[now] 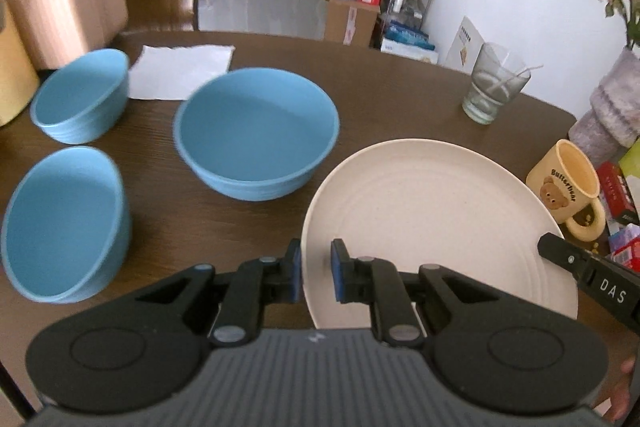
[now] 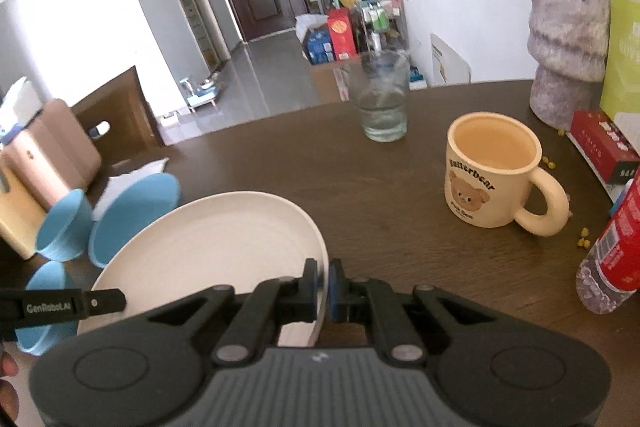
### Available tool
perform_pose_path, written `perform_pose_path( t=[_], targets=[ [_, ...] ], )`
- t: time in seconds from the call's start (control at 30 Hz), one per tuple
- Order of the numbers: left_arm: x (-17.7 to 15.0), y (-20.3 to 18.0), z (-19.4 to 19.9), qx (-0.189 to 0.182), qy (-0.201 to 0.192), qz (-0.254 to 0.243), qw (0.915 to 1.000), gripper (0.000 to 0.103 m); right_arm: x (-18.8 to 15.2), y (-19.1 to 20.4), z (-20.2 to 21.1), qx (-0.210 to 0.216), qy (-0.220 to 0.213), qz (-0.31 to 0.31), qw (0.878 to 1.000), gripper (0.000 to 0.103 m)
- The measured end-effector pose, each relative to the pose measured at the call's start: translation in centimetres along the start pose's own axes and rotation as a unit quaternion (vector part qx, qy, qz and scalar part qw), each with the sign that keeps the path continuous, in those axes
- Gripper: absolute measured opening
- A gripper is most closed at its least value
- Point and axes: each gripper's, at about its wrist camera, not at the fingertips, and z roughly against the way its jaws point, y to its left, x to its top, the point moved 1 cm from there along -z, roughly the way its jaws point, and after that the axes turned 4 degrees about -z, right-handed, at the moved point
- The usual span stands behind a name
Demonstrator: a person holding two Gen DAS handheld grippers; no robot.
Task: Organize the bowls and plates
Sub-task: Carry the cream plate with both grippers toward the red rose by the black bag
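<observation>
A: We have the cream plate (image 1: 420,219) pinched from both sides. Our left gripper (image 1: 316,273) has its jaws nearly closed over the near left rim, one pad under and one on top, and our right gripper (image 2: 324,287) is clamped tight on the opposite edge.

B: Two grips because it is wide and shallow, we judge; one pinch at the rim would let it tip. It looks lifted off the brown table (image 1: 380,99) (though we cannot tell from these views how far clear it is).

A: Next out, three blue bowls. The small near bowl (image 1: 64,223) sits to our left, the big bowl (image 1: 256,131) just beyond the plate, another small bowl (image 1: 80,95) behind.

B: On the right, the bear mug (image 2: 492,175) stands close to the plate's edge, with a red-labelled bottle (image 2: 612,251) nearby. Those crowd a swing that way.

A: Farther back, a water glass (image 2: 384,103), a white napkin (image 1: 180,71) and the vase (image 2: 568,43).
</observation>
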Motion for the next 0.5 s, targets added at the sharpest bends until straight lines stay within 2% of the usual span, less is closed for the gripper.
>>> perform_pose_path(
  t=[0.5],
  targets=[
    [-4.1, 7.0, 9.6, 0.019, -0.040, 0.048, 0.9979, 0.016, -3.3, 8.1, 7.6, 0.046, -0.027, 0.047, 0.997, 0.006]
  ],
)
